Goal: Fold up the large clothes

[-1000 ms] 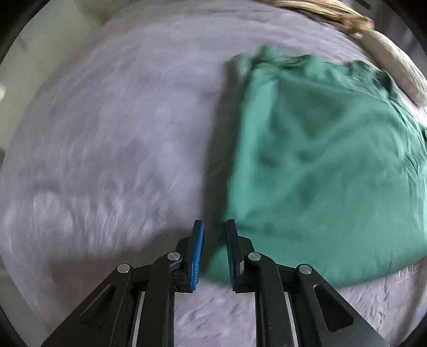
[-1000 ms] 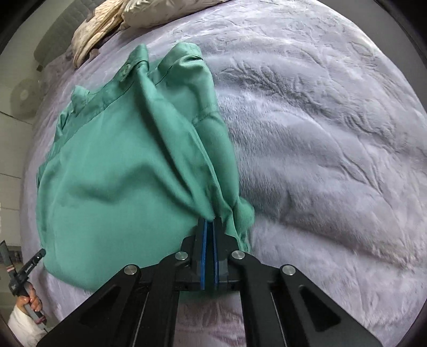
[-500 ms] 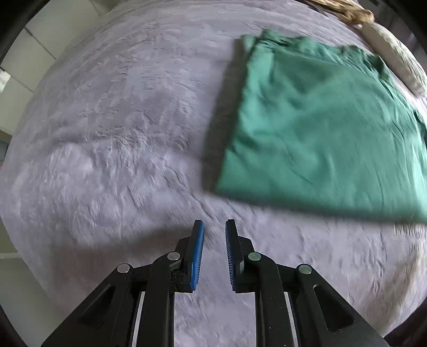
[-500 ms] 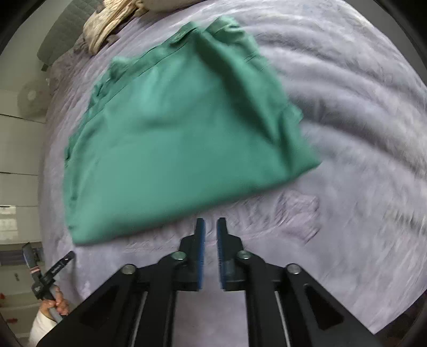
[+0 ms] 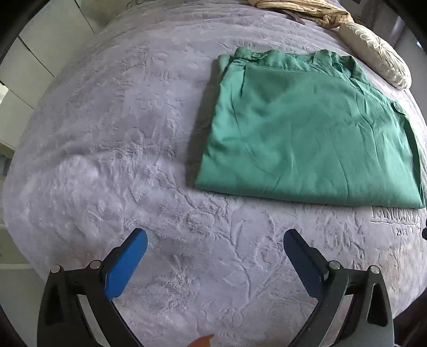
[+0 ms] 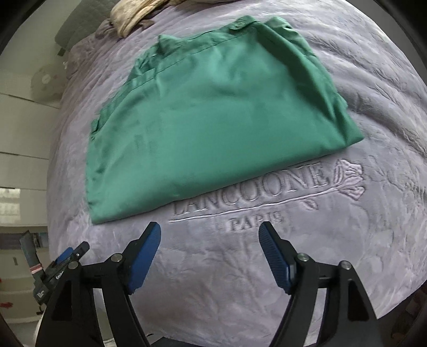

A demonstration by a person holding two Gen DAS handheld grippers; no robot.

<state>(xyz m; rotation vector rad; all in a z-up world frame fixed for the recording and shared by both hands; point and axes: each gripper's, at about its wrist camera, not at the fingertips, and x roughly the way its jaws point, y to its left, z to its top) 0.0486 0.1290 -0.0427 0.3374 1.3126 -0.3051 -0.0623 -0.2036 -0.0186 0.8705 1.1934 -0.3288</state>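
Note:
A green shirt (image 5: 307, 133) lies folded into a flat rectangle on the grey embossed bedspread (image 5: 112, 149), collar toward the far side. In the right wrist view the same green shirt (image 6: 213, 120) lies ahead of the fingers. My left gripper (image 5: 214, 240) hovers over bare bedspread short of the shirt's near left corner, its jaws opening wide with nothing between them. My right gripper (image 6: 210, 229) hangs above the stitched lettering (image 6: 253, 192) near the shirt's front edge, its jaws opening too and holding nothing.
A cream pillow (image 5: 379, 53) and a striped beige cloth (image 5: 301, 10) lie at the head of the bed beyond the shirt. White cupboards (image 5: 32, 61) stand left of the bed. The left gripper (image 6: 64, 264) shows at the lower left of the right wrist view.
The right gripper let go of the shirt's corner and drew back toward the bed's near edge, jaws spreading. The left gripper also backed away and opened wide. The shirt now lies flat.

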